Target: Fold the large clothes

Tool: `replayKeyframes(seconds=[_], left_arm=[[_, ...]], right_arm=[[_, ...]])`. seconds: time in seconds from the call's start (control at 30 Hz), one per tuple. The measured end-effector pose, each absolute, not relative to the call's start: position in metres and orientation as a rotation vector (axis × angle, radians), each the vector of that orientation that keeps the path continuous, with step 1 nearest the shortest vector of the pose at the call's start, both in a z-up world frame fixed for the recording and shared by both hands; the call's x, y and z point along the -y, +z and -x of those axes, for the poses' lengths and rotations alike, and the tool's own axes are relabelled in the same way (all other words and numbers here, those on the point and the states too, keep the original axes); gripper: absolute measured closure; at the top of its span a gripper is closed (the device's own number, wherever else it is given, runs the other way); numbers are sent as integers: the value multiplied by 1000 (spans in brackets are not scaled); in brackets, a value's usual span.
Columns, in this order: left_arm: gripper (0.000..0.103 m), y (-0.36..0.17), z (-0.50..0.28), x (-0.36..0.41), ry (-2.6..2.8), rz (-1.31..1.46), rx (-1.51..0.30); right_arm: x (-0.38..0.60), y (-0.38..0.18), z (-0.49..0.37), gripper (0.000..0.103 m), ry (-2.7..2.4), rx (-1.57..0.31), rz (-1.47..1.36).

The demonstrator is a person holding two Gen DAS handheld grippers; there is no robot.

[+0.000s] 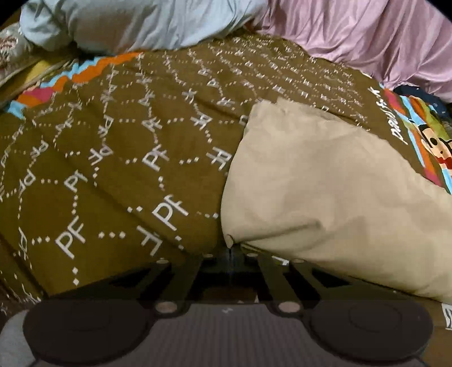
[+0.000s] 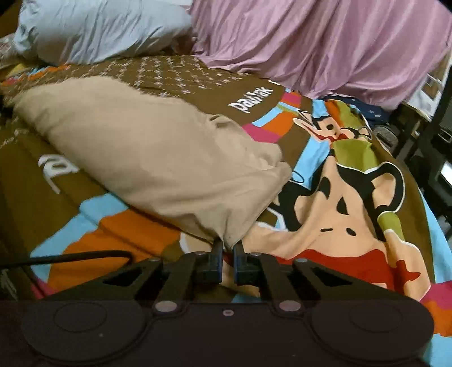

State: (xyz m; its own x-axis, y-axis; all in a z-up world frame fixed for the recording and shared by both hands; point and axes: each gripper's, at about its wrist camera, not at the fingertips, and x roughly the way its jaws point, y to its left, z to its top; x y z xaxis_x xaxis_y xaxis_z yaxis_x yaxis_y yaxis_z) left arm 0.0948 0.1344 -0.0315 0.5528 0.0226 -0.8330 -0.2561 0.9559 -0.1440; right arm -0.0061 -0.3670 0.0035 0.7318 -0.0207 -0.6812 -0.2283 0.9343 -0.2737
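1. One beige soft cotton garment point(image 2: 158, 146) lies on the brown patterned bedspread point(image 1: 118, 175), towards its cartoon-printed edge
2. Right gripper point(image 2: 227, 248) – jaws pinched on a garment corner
3. Left gripper point(image 1: 231, 249) – fingertips hidden under the cloth; closure cannot be told
4. Judged light, limp, prone to sagging – best held at corners
5. Count: one garment, two grippers, one grey pillow point(image 1: 135, 22), one mauve sheet point(image 2: 325, 42)

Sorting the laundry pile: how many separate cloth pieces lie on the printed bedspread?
3: a tan garment pinched at two corners by both grippers, a pale blue cloth at the far left, a pink cloth at the far right. More may be hidden.
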Motion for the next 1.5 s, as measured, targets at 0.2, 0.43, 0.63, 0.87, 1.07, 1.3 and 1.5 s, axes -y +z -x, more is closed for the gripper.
replayKeyframes(seconds=[0.2, 0.43, 0.63, 0.87, 1.07, 1.3, 1.5], left_arm=[[55, -9, -81, -133, 219, 157, -990], [21, 34, -78, -88, 150, 26, -822], [17, 29, -146, -8, 6, -32, -755], [17, -20, -195, 7, 54, -80, -825], [14, -56, -188, -34, 1, 102, -850], [12, -66, -187, -31, 10, 87, -819], [9, -23, -164, -51, 23, 132, -838]], right_arm=[[373, 2, 0, 62, 51, -768, 328], [374, 54, 13, 23, -19, -610, 254], [323, 63, -57, 1, 27, -491, 34], [250, 7, -151, 4, 50, -547, 156], [249, -38, -171, 1, 75, -644, 165], [241, -51, -173, 1, 61, -646, 199], [246, -29, -162, 5, 17, -618, 145]])
